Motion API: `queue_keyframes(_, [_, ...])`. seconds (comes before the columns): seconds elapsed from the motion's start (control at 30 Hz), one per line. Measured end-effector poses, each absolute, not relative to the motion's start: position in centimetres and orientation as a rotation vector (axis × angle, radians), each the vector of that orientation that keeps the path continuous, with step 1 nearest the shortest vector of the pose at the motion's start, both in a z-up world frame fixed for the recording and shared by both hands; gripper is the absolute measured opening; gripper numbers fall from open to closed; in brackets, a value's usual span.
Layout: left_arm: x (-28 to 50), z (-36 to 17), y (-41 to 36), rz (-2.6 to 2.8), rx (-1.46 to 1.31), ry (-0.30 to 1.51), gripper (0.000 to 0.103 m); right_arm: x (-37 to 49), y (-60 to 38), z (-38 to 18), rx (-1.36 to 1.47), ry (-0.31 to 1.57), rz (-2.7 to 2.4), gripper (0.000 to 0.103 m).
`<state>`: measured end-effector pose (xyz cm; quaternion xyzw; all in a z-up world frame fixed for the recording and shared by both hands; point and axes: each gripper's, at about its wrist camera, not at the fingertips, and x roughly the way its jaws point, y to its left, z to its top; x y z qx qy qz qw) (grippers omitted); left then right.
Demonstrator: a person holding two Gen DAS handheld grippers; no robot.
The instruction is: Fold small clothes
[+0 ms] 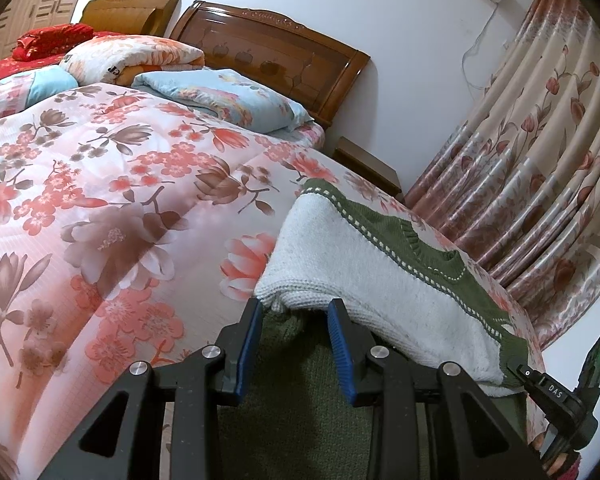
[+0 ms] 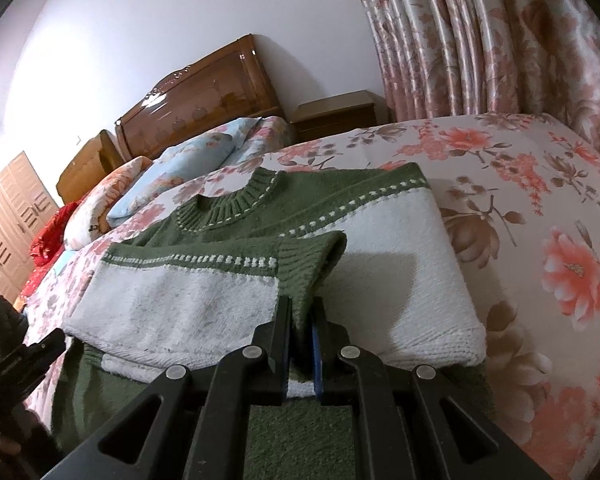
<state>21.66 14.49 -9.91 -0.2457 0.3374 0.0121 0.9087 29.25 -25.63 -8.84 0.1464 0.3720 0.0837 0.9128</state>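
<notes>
Lying collar-first toward the headboard [image 2: 204, 88], sweater [image 2: 380, 256] lengthwise.

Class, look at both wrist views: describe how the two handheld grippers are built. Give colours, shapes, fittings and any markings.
The left gripper and the right gripper share one build: matte black angular linkage arms with triangular cut-outs, joined by round silver pivot pins. Their fingers carry ribbed blue pads. In the left wrist view, the other gripper's black body shows white lettering "DAS" and a small green light.

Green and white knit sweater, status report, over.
Right tool shut on green sleeve cuff. Left tool open at white hem. Sweater half folded. Nothing blocking.
</notes>
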Motion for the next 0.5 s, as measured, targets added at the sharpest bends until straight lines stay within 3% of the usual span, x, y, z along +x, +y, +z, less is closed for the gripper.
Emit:
queue_keyframes(0.33, [21.9,-10.1,14.4,0.021,-0.514,0.706,0.034,27.9,-26.4,-6.9,0.406,0.735,0.227,0.103])
queue_keyframes(0.5, [21.9,-10.1,14.5,0.021,-0.521,0.703,0.034,28.3,-26.4,-8.1,0.383,0.822,0.190,0.103])
